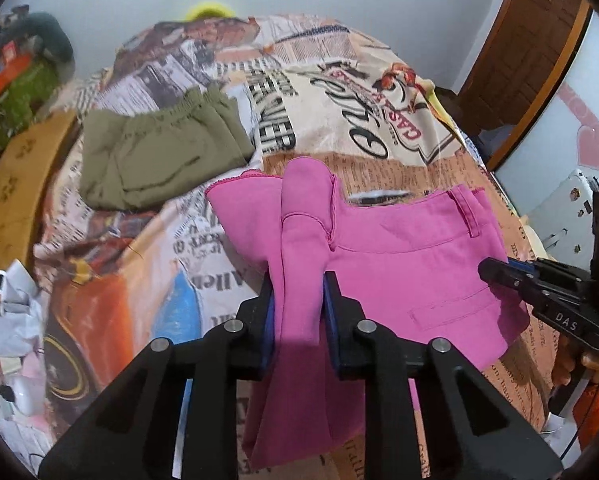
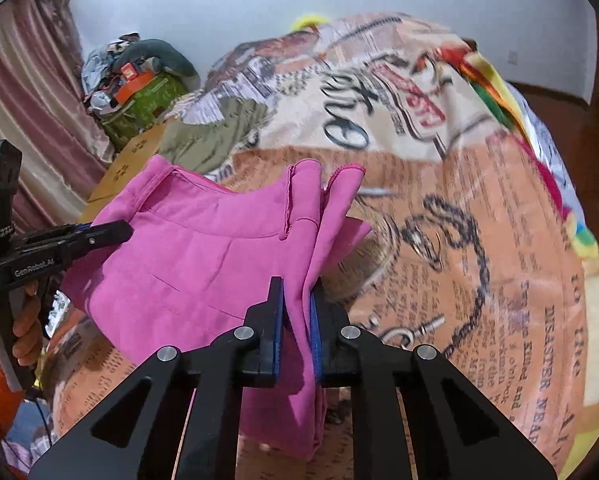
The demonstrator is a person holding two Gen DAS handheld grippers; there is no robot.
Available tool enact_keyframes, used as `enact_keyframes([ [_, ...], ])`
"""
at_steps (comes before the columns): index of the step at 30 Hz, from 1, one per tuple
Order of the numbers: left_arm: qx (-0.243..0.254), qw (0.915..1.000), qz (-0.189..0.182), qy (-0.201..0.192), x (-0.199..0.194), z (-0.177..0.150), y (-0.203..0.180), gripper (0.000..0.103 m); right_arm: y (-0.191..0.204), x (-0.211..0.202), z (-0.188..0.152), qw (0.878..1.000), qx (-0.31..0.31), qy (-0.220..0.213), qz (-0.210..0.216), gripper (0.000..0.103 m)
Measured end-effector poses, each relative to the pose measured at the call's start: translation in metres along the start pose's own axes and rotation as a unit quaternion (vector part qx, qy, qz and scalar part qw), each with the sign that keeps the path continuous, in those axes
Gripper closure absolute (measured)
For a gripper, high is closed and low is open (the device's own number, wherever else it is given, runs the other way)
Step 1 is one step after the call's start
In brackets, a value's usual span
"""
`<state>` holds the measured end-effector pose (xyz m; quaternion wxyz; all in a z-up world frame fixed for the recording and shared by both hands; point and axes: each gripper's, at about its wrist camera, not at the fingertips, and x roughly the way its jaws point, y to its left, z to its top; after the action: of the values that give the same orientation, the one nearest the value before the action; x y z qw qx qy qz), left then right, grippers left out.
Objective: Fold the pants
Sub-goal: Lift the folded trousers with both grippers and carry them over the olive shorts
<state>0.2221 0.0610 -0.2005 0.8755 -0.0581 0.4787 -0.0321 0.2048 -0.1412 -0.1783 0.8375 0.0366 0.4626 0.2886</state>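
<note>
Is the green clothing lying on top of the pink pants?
No, the green clothing lies apart on the bedspread, farther back than the pink pants.

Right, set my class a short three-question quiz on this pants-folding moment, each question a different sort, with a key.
1. True or false: both grippers are shut on the pink pants.
2. Which colour are the folded pants lying further back on the bed?
A. olive green
B. white
C. black
3. Fill in: the pink pants hang above a ____-print bedspread.

Key:
1. True: the left gripper and the right gripper each have jaws closed on pink cloth.
2. A
3. newspaper
</note>
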Motion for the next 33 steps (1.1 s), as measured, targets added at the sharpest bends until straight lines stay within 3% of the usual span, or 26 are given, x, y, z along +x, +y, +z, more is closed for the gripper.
enact_keyframes([
  [16,-0.017,0.9951,0.051,-0.082,-0.048,0.06,0.048,0.082,0.056,0.008,0.08,0.996,-0.054,-0.07,0.012,0.093],
  [33,-0.055,0.9852,0.124,-0.105,-0.024,0.113,0.15,0.082,0.118,0.087,0.163,0.99,-0.115,-0.073,0.04,0.093],
])
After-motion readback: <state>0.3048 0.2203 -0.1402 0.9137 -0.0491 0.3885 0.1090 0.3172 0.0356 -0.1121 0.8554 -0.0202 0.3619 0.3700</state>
